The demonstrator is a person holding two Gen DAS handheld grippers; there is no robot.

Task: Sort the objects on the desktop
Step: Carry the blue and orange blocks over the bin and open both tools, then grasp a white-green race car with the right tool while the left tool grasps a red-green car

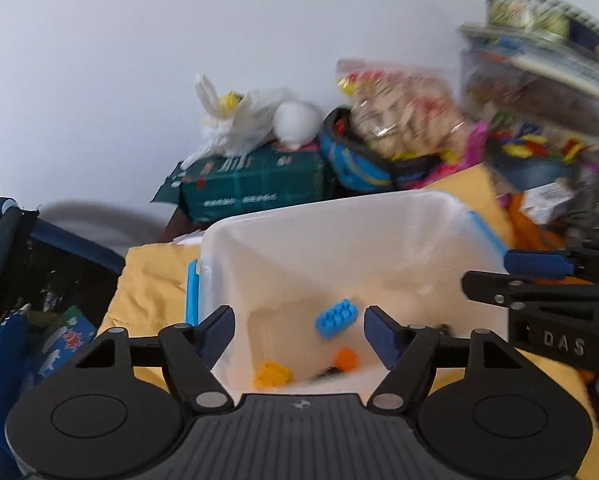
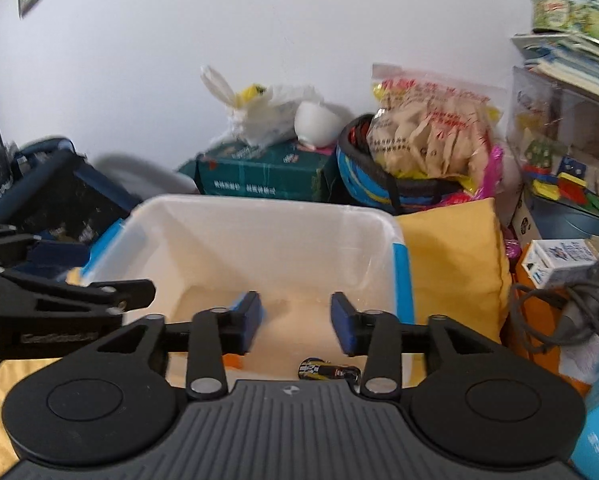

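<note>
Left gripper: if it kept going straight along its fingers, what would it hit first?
Probably the blue brick on the bin floor, dead ahead of the open left gripper; depth is uncertain.

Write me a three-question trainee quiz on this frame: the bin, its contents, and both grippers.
1. True or false: the left gripper holds a brick.
2. Which brick in the white bin lies farthest from the left wrist camera? A) blue B) yellow C) orange
3. Fill in: in the right wrist view, the dark object inside the bin near the right gripper looks like a ____.

Key:
1. False; it is open and empty.
2. A, the blue brick.
3. Battery.
</note>
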